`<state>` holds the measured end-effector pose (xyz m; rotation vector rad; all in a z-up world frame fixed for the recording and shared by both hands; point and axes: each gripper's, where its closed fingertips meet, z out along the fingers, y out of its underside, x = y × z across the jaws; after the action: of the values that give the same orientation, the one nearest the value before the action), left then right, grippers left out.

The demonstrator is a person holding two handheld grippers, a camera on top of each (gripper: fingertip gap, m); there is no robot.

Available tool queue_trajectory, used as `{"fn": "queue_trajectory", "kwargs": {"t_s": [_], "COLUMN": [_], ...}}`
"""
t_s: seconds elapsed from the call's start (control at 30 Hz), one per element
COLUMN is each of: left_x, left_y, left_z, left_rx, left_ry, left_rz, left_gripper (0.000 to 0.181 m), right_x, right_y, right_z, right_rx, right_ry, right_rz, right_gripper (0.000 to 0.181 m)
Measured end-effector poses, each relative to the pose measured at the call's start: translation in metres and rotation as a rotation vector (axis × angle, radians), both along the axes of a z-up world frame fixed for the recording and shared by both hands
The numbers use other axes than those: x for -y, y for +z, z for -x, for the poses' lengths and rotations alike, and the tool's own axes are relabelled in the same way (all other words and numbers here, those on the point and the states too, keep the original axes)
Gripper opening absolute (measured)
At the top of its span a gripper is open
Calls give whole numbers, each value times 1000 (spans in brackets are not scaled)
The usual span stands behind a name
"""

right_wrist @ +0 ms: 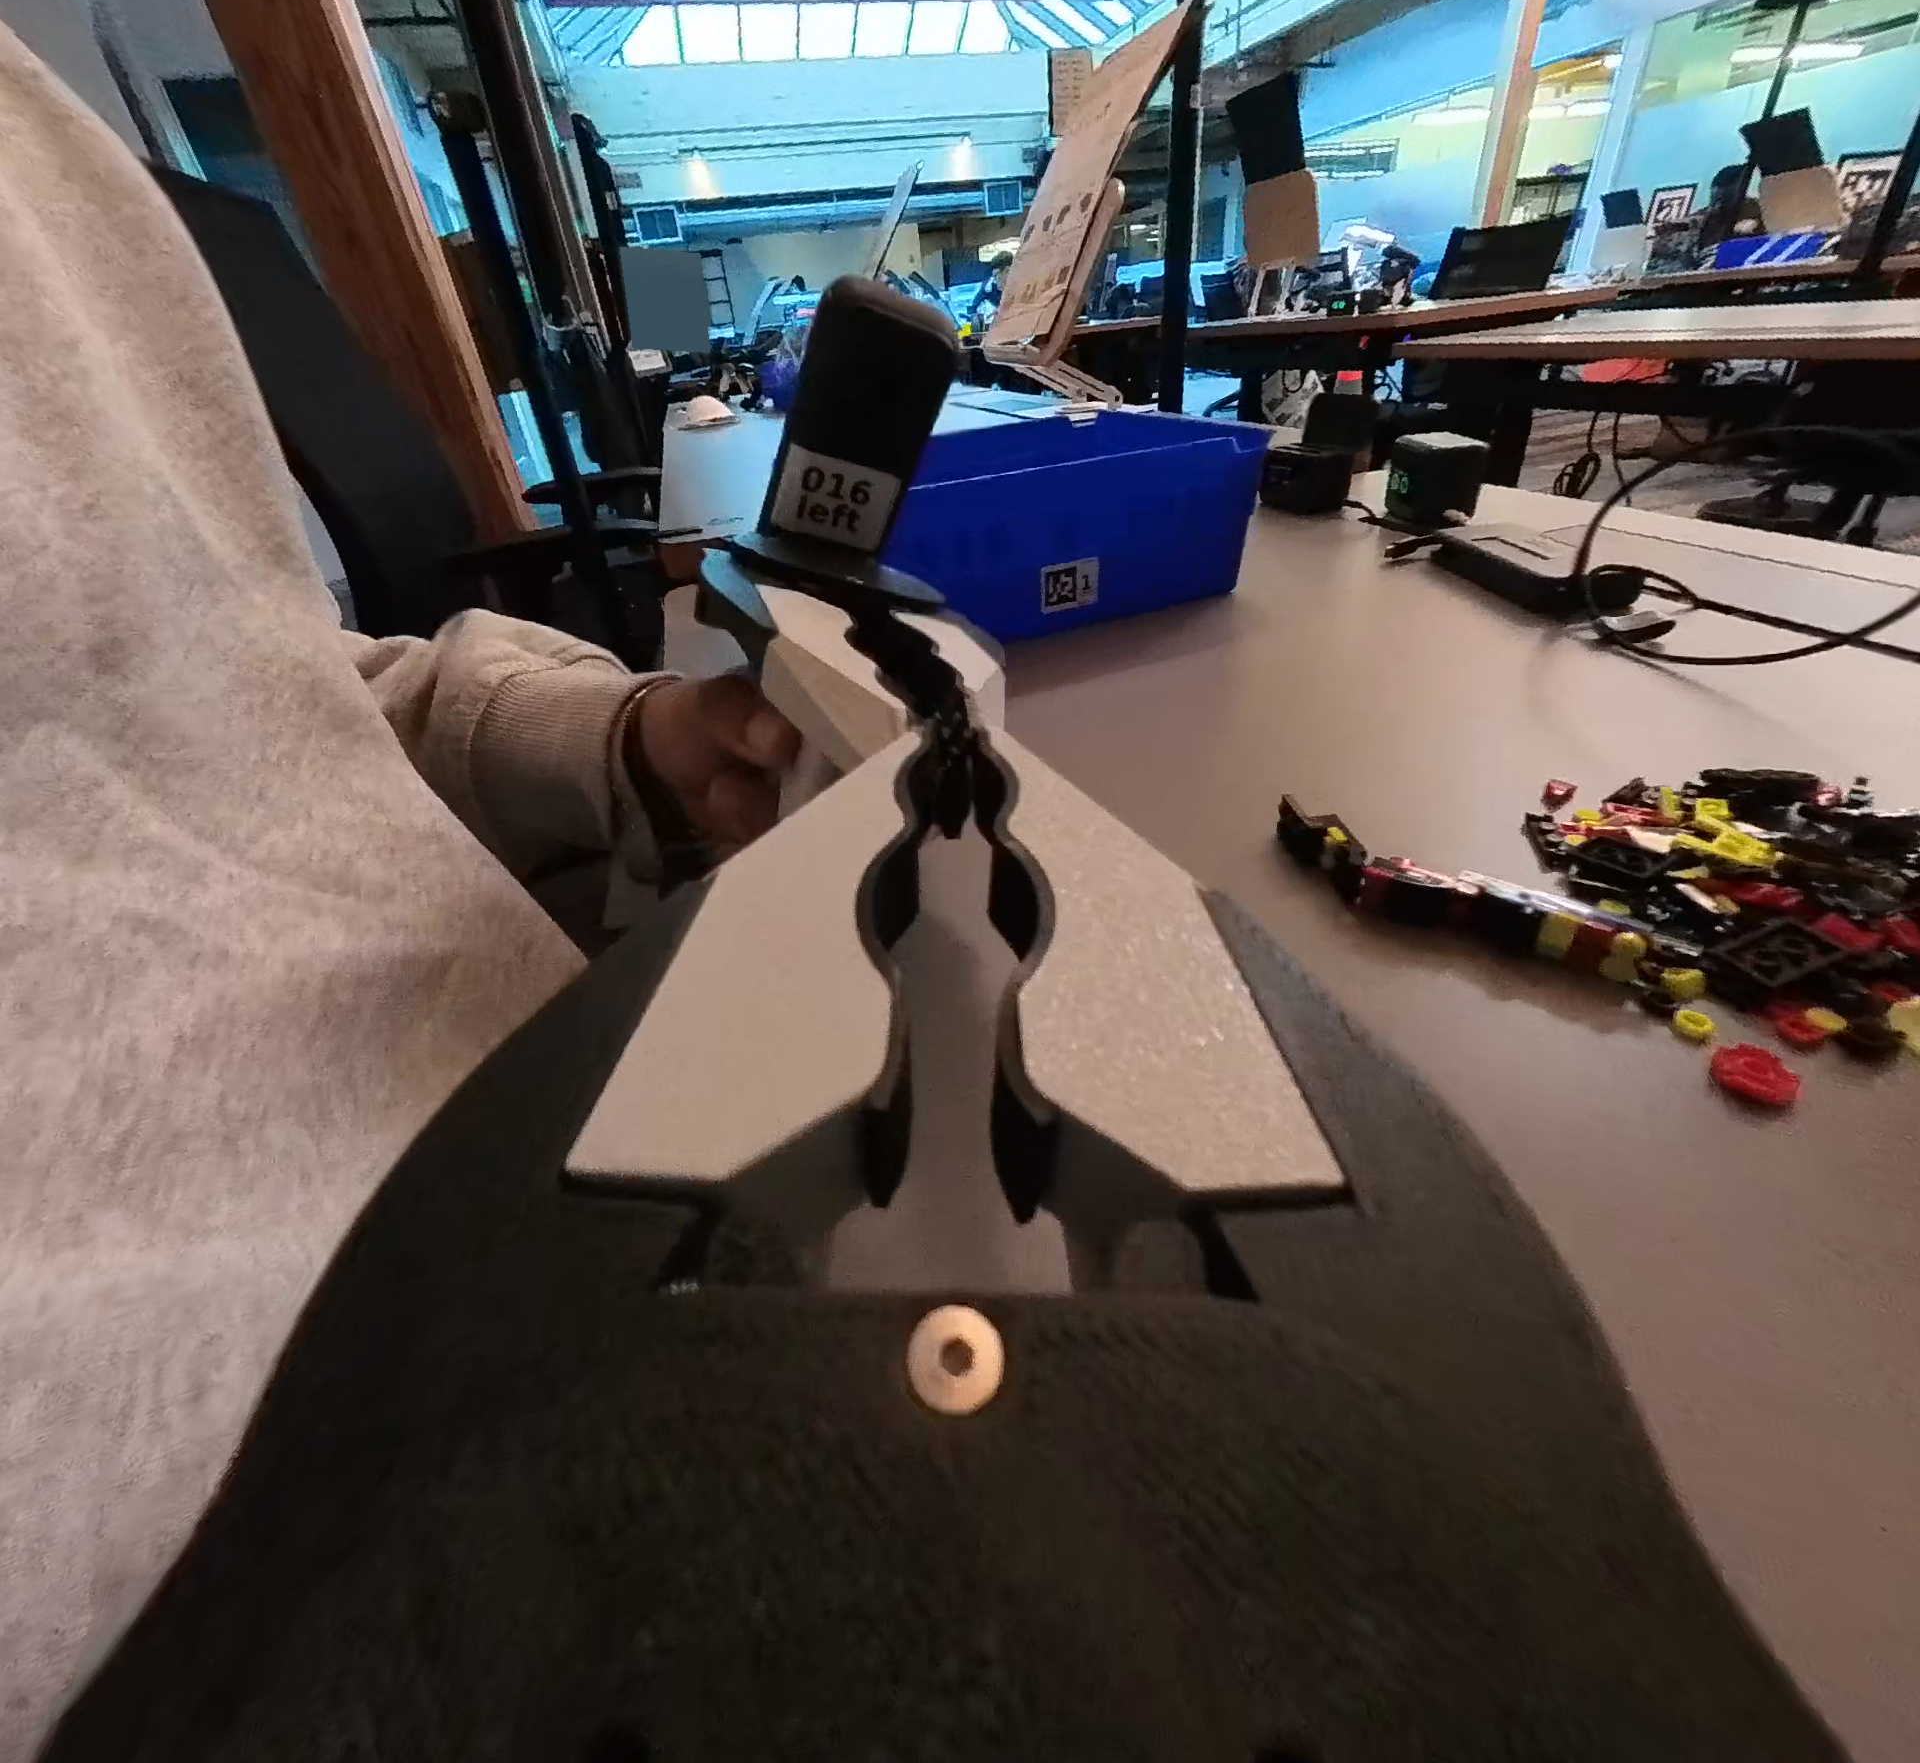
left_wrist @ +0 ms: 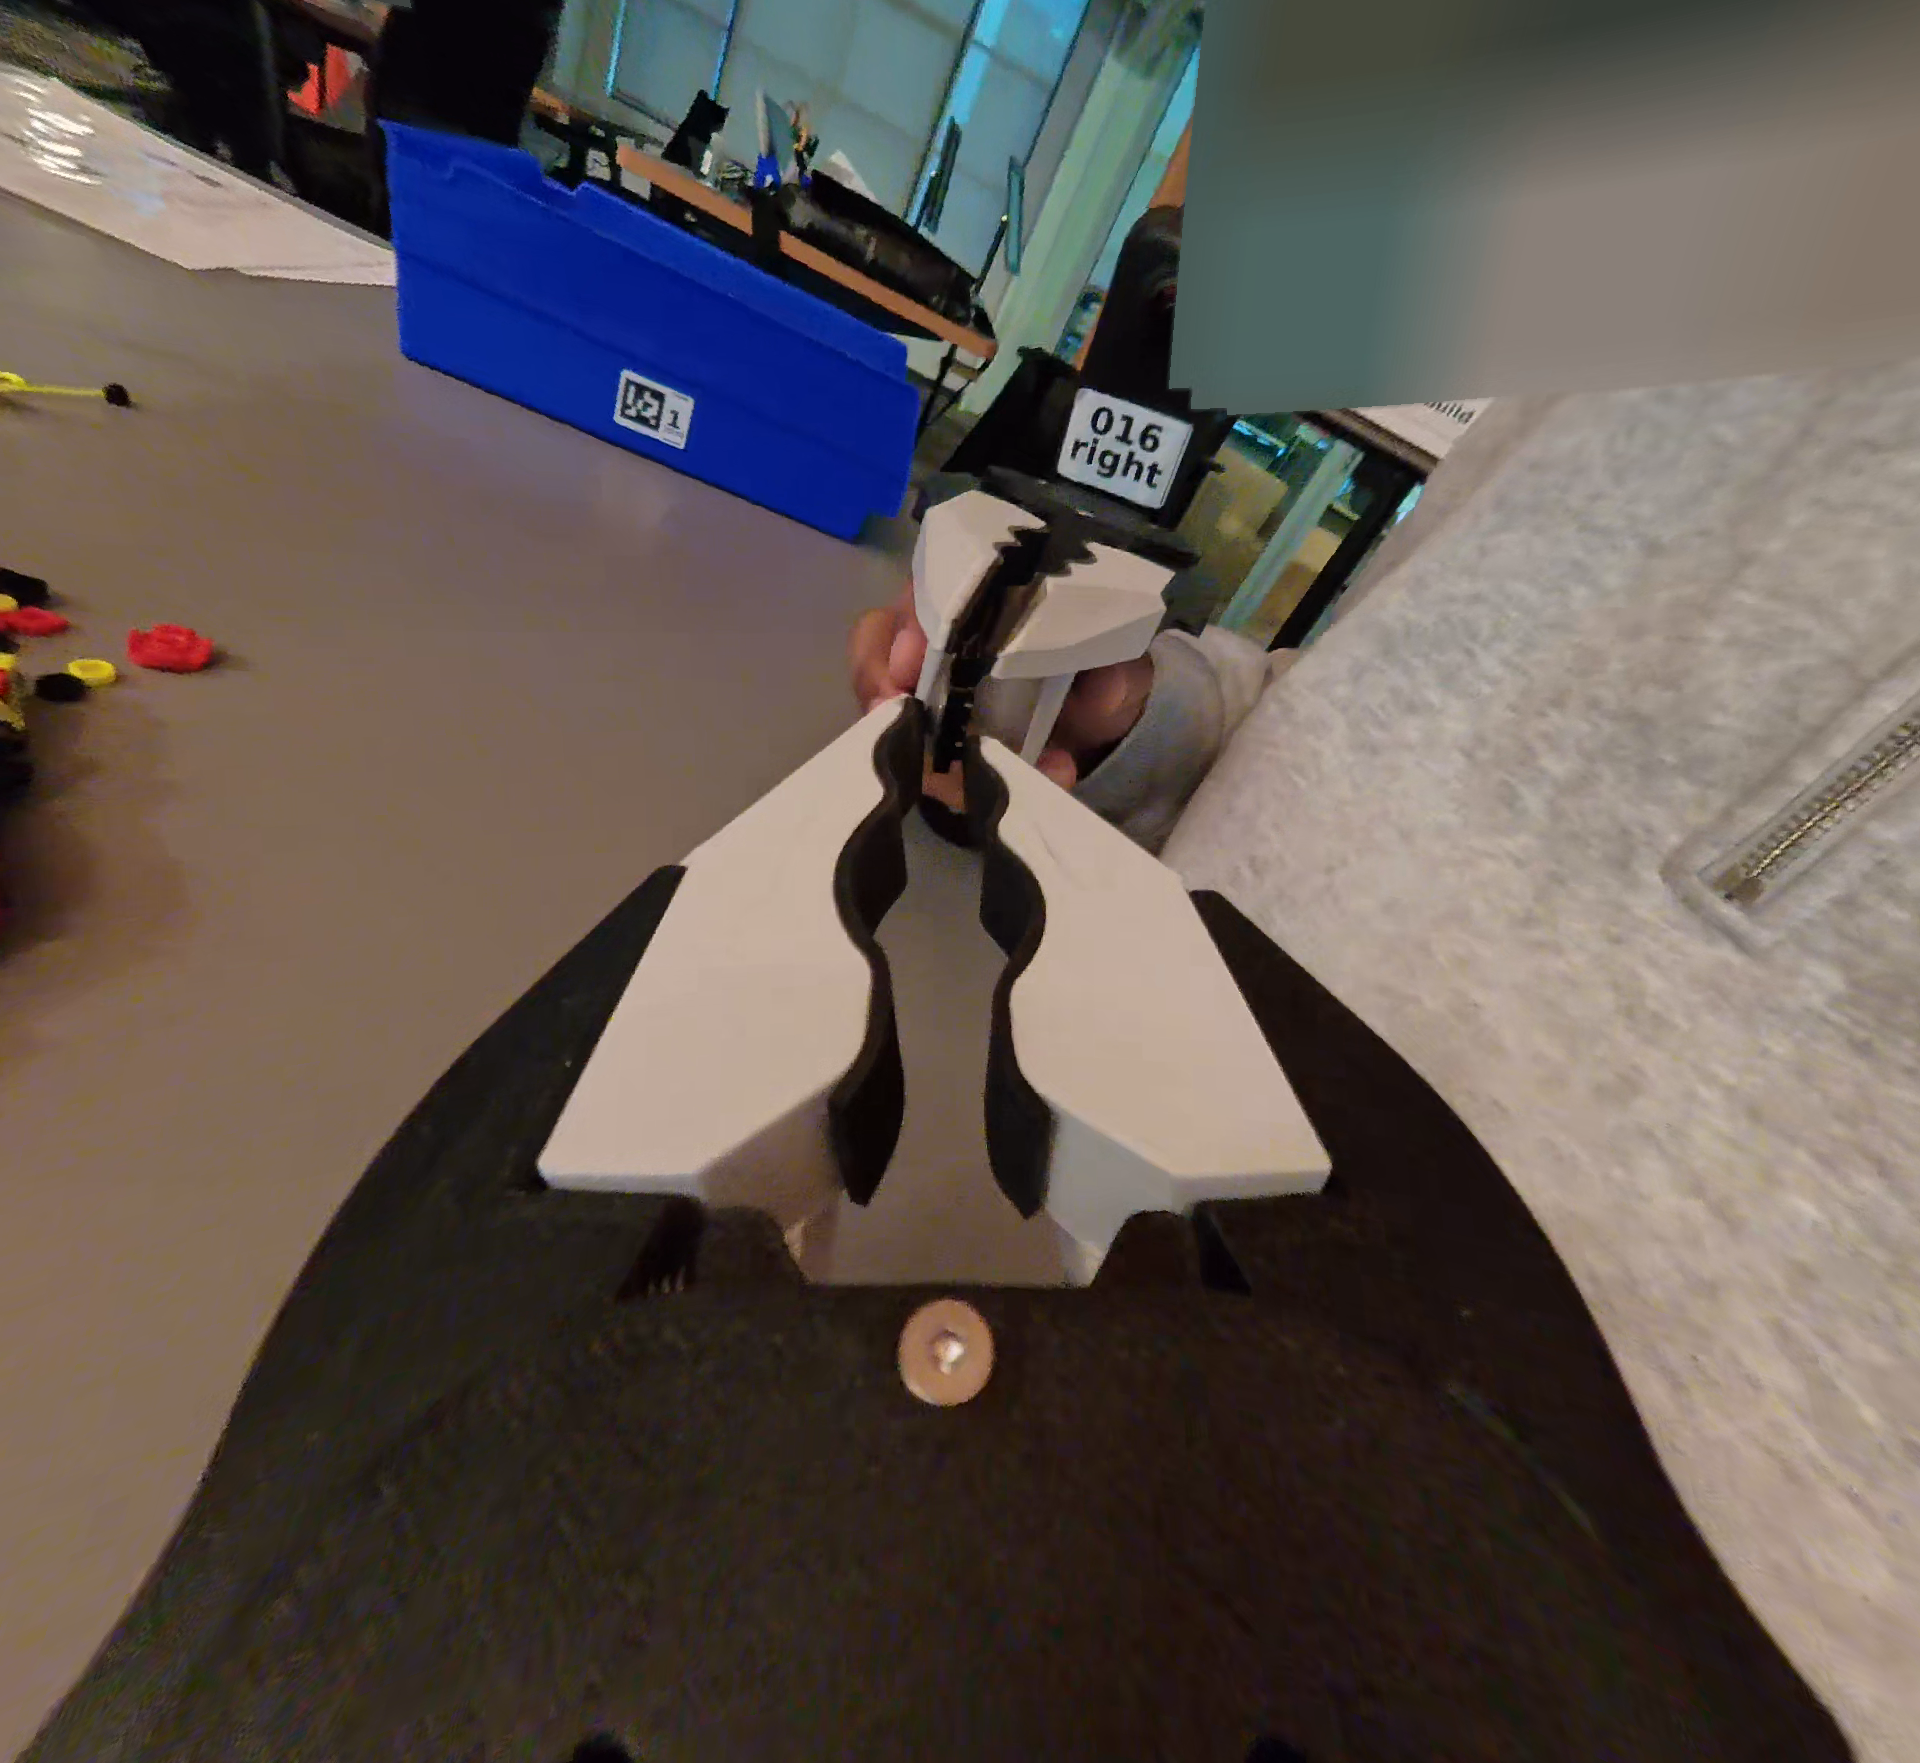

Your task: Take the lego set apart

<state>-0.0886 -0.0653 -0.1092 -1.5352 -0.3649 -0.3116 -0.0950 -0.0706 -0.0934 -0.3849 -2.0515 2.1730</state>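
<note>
My left gripper (left_wrist: 940, 749) and right gripper (right_wrist: 948, 763) are held tip to tip above the table's near edge. Both are shut on one small black lego piece (left_wrist: 950, 783), which also shows in the right wrist view (right_wrist: 948, 794). The right gripper (left_wrist: 966, 674) faces me in the left wrist view, and the left gripper (right_wrist: 935, 705) faces me in the right wrist view. A pile of loose black, red and yellow lego parts (right_wrist: 1714, 892) lies on the grey table (right_wrist: 1299, 757). Its edge shows at the left of the left wrist view (left_wrist: 42, 643).
A blue bin (left_wrist: 644, 342) stands at the back of the table, also seen in the right wrist view (right_wrist: 1081, 518). A red round piece (right_wrist: 1754, 1076) lies apart from the pile. Cables and black devices (right_wrist: 1507, 560) lie at the far right. The person's grey sleeve (right_wrist: 208, 778) is close by. My left and right fingertips are right by each other.
</note>
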Motion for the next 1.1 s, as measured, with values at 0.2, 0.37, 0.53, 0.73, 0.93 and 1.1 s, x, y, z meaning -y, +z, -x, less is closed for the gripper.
{"fn": "queue_trajectory", "kwargs": {"t_s": [0.2,0.37,0.53,0.73,0.93,1.1], "left_x": [2,3,3,3,4,5], "left_y": [1,0,-1,-1,-2,-2], "left_z": [2,-2,-4,-8,-9,-11], "left_rx": [-6,7,13,17,4,4], "left_ry": [20,-17,-30,-56,-61,-74], "left_rz": [-6,0,5,7,18,19], "left_gripper": [5,5,5,10,8,7], "right_x": [1,2,2,2,2,2], "right_y": [-2,-2,-3,-4,-4,-5], "right_z": [-2,-5,-6,-8,-10,-12], "right_rx": [-84,-89,-97,-91,-89,-85], "right_ry": [-14,5,5,24,40,56], "right_rz": [-41,-45,-51,-58,-61,-65], "right_gripper": [3,3,2,3,3,3]}}
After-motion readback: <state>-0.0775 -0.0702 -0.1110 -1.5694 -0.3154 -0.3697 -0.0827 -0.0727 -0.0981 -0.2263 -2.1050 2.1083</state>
